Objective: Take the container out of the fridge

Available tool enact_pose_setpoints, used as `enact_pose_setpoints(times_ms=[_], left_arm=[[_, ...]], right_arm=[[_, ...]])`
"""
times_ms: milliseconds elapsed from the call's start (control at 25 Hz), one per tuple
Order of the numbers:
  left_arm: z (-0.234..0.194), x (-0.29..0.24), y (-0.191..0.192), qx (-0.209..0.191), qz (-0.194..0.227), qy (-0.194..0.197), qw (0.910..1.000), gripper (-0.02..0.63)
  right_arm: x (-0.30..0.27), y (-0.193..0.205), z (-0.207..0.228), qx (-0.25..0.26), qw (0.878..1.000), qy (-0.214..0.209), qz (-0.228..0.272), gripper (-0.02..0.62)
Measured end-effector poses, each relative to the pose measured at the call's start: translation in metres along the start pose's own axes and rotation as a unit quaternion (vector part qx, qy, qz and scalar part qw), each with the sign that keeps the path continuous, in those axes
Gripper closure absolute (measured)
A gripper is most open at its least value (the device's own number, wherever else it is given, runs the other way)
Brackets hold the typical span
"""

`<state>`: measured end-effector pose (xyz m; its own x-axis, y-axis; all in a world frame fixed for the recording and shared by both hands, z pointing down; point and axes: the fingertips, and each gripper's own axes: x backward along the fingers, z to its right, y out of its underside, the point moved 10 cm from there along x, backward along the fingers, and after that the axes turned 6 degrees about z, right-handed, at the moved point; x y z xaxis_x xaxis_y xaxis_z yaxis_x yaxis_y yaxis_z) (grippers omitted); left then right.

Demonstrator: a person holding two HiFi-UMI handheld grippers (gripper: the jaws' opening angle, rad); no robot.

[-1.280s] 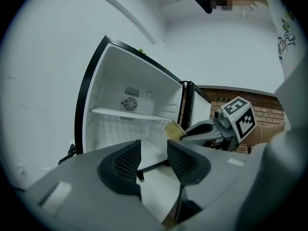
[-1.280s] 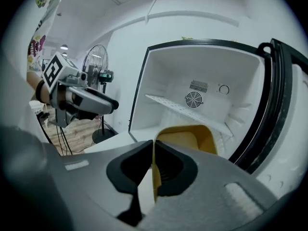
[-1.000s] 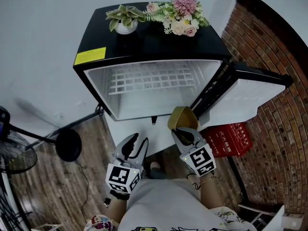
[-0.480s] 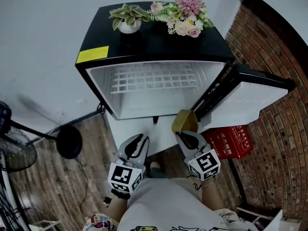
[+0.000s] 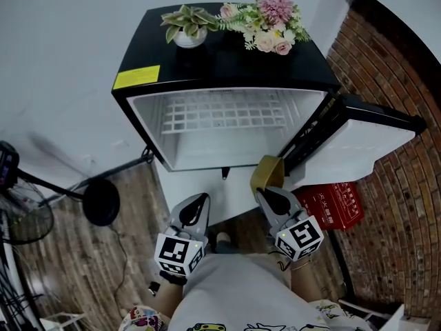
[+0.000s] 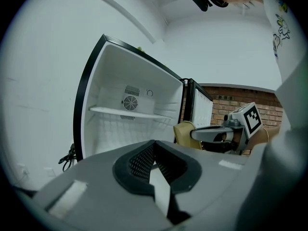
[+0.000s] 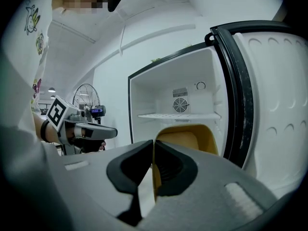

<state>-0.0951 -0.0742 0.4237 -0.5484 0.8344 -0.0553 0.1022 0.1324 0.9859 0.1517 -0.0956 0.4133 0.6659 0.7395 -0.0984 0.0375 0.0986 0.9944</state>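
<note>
Your right gripper (image 5: 266, 193) has its jaws clamped on the near wall of the tan container (image 5: 267, 174). In the right gripper view a thin strip of that wall sits pinched between the two dark pads. The container is out of the fridge (image 5: 220, 64) and held in the air, just in front of the lower right corner of the opening and close beside the hinge edge of the open door (image 5: 358, 140). Your left gripper (image 5: 200, 201) is level with the right one and a little apart from it, pointing at the white front below the opening. Its jaws have just been closing and now meet, with nothing between them. Inside the fridge, the white wire shelf (image 5: 220, 112) is bare and nothing shows on the cabinet's bottom either. A potted plant (image 5: 187, 29) and a bunch of flowers (image 5: 265, 23) stand on the black top, toward the back edge. A red box (image 5: 331, 202) lies on the floor under the open door, next to the brick wall (image 5: 386, 81). The round base of a fan stand (image 5: 101, 201) rests on the wood floor to your left.
</note>
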Motion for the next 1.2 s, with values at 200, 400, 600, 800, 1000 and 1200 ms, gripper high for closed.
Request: enact_pose_setpoints(times_ms=[200, 400, 600, 800, 1000, 1200], left_arm=[[-0.003, 0.002, -0.001, 0.002, 0.004, -0.007, 1.0000, 0.603], [-0.006, 0.003, -0.001, 0.003, 0.004, -0.013, 0.9999, 0.603], [-0.009, 0.003, -0.002, 0.001, 0.005, -0.015, 0.9999, 0.603], [-0.011, 0.003, -0.003, 0.000, 0.006, -0.015, 0.9999, 0.603], [-0.013, 0.005, -0.003, 0.000, 0.006, -0.018, 0.9998, 0.603], [-0.014, 0.007, -0.002, 0.000, 0.007, -0.020, 0.9998, 0.603]], right_arm=[[-0.001, -0.001, -0.001, -0.007, 1.000, 0.000, 0.003, 0.580], [-0.004, -0.001, 0.000, -0.009, 1.000, 0.002, 0.004, 0.580], [-0.006, -0.001, 0.001, -0.014, 1.000, 0.005, 0.008, 0.580], [-0.007, -0.002, 0.002, -0.016, 1.000, 0.010, 0.008, 0.580], [-0.007, -0.002, 0.001, -0.021, 1.000, 0.014, 0.012, 0.580], [-0.006, -0.003, 0.002, -0.034, 0.999, 0.014, 0.024, 0.580]])
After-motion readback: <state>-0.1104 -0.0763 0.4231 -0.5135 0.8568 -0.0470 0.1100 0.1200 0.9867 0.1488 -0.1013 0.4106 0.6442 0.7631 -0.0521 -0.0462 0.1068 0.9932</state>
